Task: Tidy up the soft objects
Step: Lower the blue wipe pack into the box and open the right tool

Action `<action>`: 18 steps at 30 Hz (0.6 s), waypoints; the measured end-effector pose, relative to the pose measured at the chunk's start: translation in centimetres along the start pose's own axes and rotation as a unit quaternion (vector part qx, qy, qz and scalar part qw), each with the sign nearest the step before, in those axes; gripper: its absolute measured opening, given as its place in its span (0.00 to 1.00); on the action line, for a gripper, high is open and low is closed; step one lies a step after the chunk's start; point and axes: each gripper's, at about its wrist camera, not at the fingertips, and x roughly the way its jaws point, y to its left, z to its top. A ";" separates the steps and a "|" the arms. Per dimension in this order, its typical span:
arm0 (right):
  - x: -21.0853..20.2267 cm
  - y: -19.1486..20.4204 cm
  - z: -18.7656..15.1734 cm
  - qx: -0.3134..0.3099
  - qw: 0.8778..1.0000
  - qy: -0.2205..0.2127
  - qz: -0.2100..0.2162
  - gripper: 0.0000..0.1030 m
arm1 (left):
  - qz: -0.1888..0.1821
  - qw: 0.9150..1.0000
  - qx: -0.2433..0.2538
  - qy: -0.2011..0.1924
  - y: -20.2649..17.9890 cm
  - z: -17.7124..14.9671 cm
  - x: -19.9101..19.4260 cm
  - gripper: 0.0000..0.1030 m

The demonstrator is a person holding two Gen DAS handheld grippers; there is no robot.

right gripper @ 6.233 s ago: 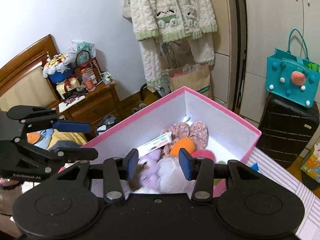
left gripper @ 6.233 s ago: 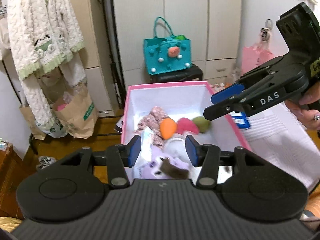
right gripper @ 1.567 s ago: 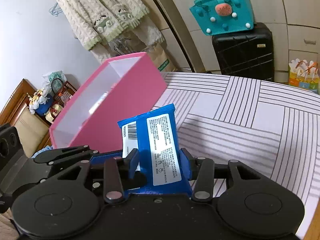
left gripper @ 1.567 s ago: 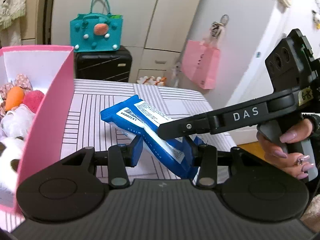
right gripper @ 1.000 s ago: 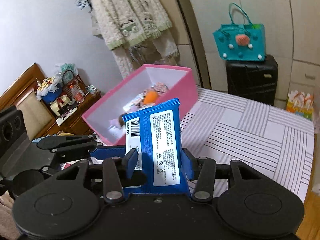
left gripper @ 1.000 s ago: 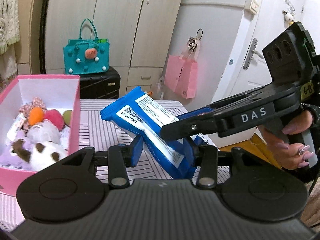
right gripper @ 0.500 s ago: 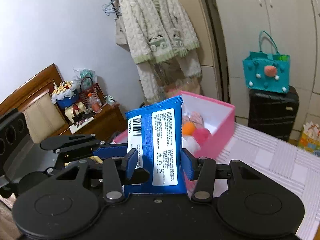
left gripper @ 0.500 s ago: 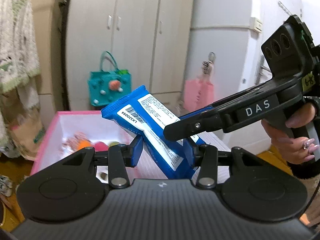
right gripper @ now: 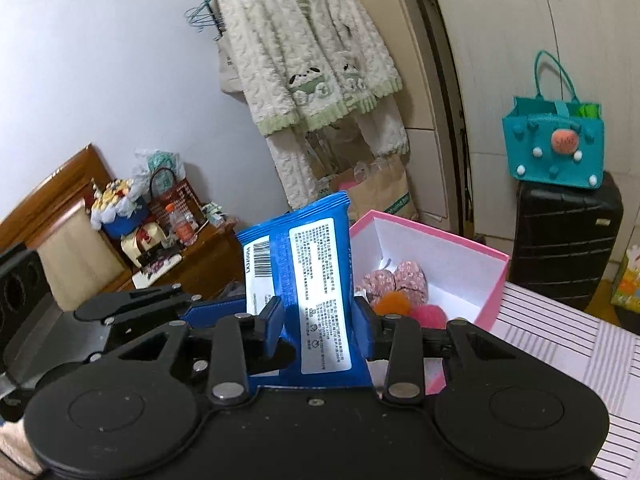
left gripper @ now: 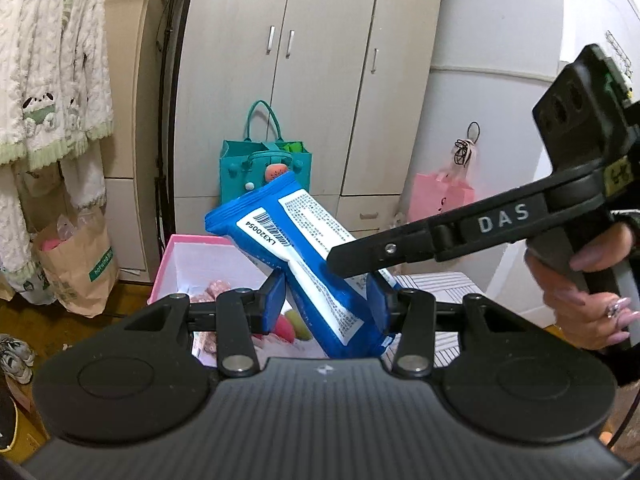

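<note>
Nearest the left wrist camera, the left gripper [left gripper: 330,304] held its blue pads against both sides of the blue plastic wet-wipe pack with white printed labels [left gripper: 304,256], clamping its lower end. The right gripper [right gripper: 320,320] had the same pack [right gripper: 308,280] between its blue pads. Its jaws were closing, and the pads appeared to press on the pack's sides. In the left wrist view, the right gripper's black finger [left gripper: 400,246] crossed the pack from the right, with the person's hand [left gripper: 580,288] on its handle.

The pack stood clear of any surface, tilted up and to the left in the left view, carried by both grippers together. Just beyond it lay the open pink cardboard box with a white interior [right gripper: 494,300], resting on the striped white table surface [right gripper: 560,336]. Inside the box were a floral pink fabric piece [right gripper: 400,276], an orange soft ball [right gripper: 394,304] and a pink soft ball [right gripper: 430,314].

Farther off, a cream knitted cardigan [right gripper: 304,56] hung at the left, and a teal felt bag [right gripper: 554,144] sat on a black suitcase [right gripper: 568,236] before the wardrobe.

Judged from this layout, the step in hand was the transport of the pack toward the box. The next move would call for carrying the pack past the near rim, lowering it into free space beside the soft items, and releasing both grips only once it is over the interior.
</note>
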 end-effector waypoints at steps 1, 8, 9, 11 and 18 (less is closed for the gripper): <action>0.4 -0.3 0.2 0.006 1.000 -0.001 0.004 0.42 | -0.001 1.000 -0.002 0.000 0.5 0.2 0.5 0.42; 4.6 -2.5 0.8 0.040 0.999 0.023 0.008 0.44 | 0.017 0.999 -0.014 0.029 3.1 0.6 3.9 0.42; 5.3 -2.9 0.8 0.045 0.999 0.031 0.006 0.44 | 0.018 0.999 -0.019 0.040 3.7 0.5 4.8 0.42; 6.6 -3.7 0.6 0.052 0.998 0.044 0.002 0.44 | 0.018 0.997 -0.032 0.060 4.7 0.2 6.4 0.42; 10.0 -5.8 0.6 0.068 0.995 0.076 -0.017 0.44 | 0.011 0.989 -0.082 0.121 7.5 -1.4 11.3 0.42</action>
